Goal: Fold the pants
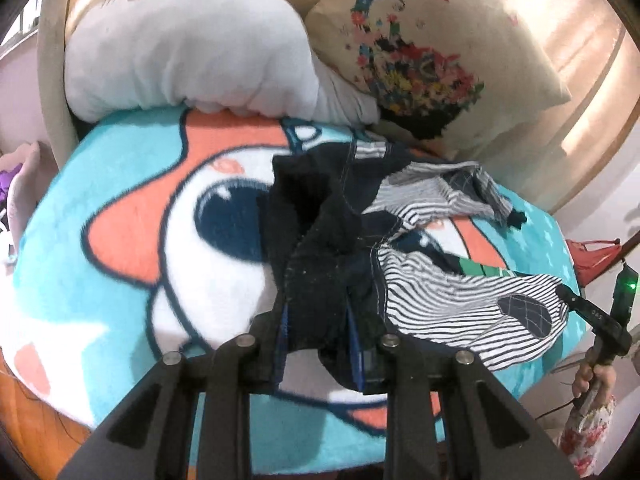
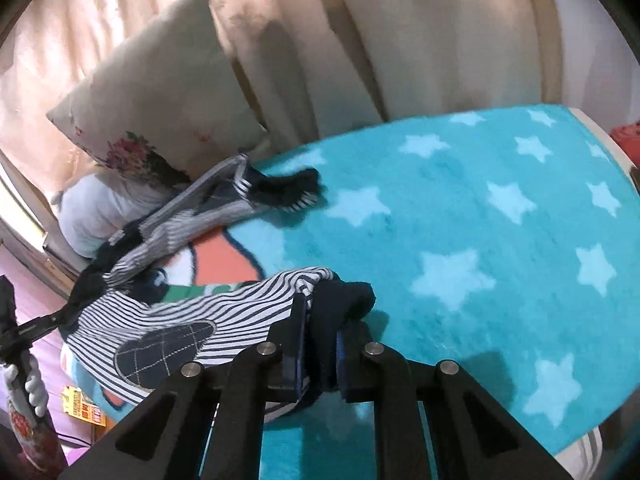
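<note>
The pants (image 1: 444,292) are small, navy-and-white striped with a dark navy waist and a checked knee patch. They lie crumpled on a cartoon blanket (image 1: 132,240). My left gripper (image 1: 316,344) is shut on the dark waistband end, lifted a little off the blanket. My right gripper (image 2: 320,356) is shut on a navy cuff of the near striped leg (image 2: 192,312). The right gripper also shows at the right edge of the left wrist view (image 1: 596,316). The other leg (image 2: 248,192) trails toward the pillows.
A white pillow (image 1: 188,52) and a floral cushion (image 1: 432,48) rest at the bed's head against peach curtains (image 2: 360,40). The teal star-print part of the blanket (image 2: 480,220) spreads right. The bed edge (image 2: 600,136) curves at far right.
</note>
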Demonstrator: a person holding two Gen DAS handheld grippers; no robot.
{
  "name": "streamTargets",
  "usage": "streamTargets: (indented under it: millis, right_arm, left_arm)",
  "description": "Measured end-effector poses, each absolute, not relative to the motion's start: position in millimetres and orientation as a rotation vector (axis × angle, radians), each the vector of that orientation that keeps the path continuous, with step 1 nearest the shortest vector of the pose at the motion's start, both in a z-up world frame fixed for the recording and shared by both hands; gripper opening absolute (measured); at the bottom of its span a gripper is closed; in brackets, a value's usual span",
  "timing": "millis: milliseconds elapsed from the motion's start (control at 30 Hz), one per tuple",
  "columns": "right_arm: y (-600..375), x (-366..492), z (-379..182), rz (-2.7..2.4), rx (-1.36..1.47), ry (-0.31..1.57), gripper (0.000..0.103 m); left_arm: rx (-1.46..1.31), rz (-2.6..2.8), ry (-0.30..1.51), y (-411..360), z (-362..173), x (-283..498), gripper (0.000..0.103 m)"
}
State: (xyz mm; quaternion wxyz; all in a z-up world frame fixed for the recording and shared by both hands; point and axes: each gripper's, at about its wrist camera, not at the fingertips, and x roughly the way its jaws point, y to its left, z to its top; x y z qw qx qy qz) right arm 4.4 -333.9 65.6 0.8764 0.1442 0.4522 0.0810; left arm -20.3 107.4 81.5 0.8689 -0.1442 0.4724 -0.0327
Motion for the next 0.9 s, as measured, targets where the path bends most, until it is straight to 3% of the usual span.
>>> streamTargets:
  millis: [100, 167, 267, 333, 600, 900]
  right_arm:
    - [-336, -4, 50, 0.162, 0.267, 0.981, 0.014]
    - [-336, -7, 44, 0.132, 0.248, 0.983, 0.022]
    - [-342, -14, 47, 0.09, 0.251, 0.969, 0.045]
    - [-350, -20, 54, 0.059, 0.278, 0.93, 0.057]
    - [-360, -31, 75, 0.001, 0.276, 0.86, 0.059]
    - [-291, 42, 96, 0.181, 0.027, 0.863, 0.061]
  left_arm:
    - [-0.298, -0.047, 1.023, 107, 66, -18, 0.027]
    - [-0.283, -0.015, 1.026, 108, 61, -21, 0.028]
    - [-0.254, 0.035, 1.001, 109, 63, -26, 0.038]
    - [-0.209, 0.107, 0.959, 111, 70, -33, 0.054]
    - [-0.152, 0.146, 0.866, 122, 91, -37, 0.057]
    - [-0.113, -0.034, 0.917, 104, 87, 47, 0.059]
